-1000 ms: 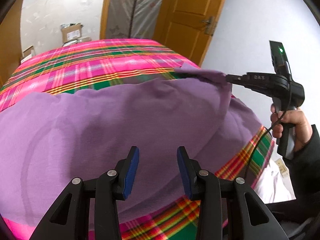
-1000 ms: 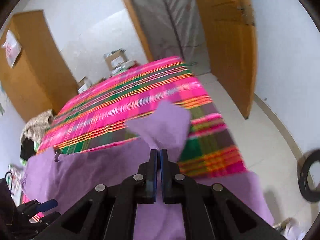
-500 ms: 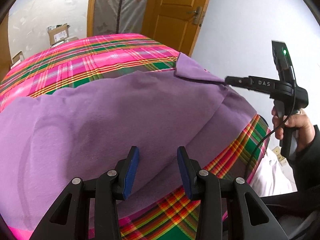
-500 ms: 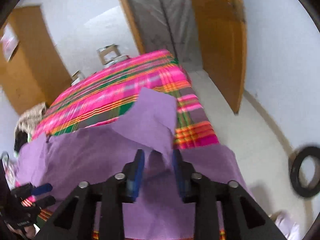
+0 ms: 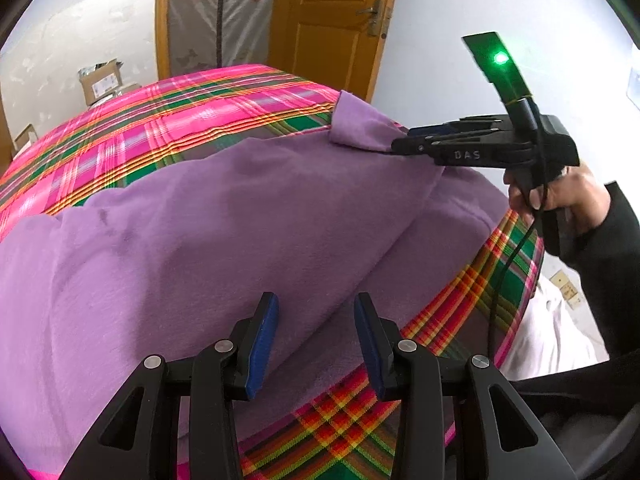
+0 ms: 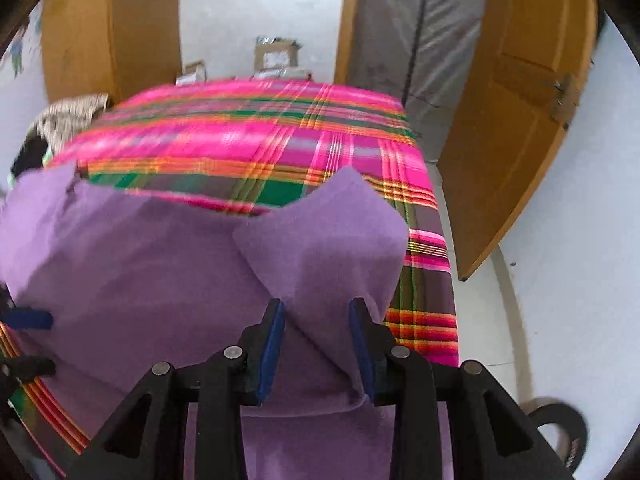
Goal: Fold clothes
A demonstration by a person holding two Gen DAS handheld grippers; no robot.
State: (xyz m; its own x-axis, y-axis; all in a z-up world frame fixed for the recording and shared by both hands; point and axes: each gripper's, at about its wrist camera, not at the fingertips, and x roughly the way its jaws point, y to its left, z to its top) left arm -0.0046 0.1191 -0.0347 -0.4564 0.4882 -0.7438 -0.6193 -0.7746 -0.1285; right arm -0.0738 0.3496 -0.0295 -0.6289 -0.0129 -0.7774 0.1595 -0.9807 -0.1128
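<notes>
A purple garment (image 5: 224,232) lies spread over the near end of a bed with a pink, green and orange plaid cover (image 5: 168,116). My left gripper (image 5: 316,340) hovers open just above the garment's near part, nothing between its blue pads. My right gripper (image 6: 316,344) is open, with a folded-up corner flap (image 6: 324,224) of the garment lying loose between its pads. In the left wrist view the right gripper (image 5: 404,142) points in from the right at that same corner (image 5: 360,124), held by a hand (image 5: 560,196) in a dark sleeve.
An orange wooden door (image 5: 332,20) stands open beyond the bed's right corner, plastic sheeting (image 6: 416,28) hanging beside it. Cardboard boxes (image 6: 276,54) sit on the floor past the bed. A wooden cabinet (image 6: 108,28) and heaped clothes (image 6: 68,116) are at the left. White bedding (image 5: 552,336) lies at the right.
My right gripper, shut on the garment's corner a second ago, has opened and let the flap go; it dropped lower toward the bed. My left gripper stayed open, shifting slightly.
</notes>
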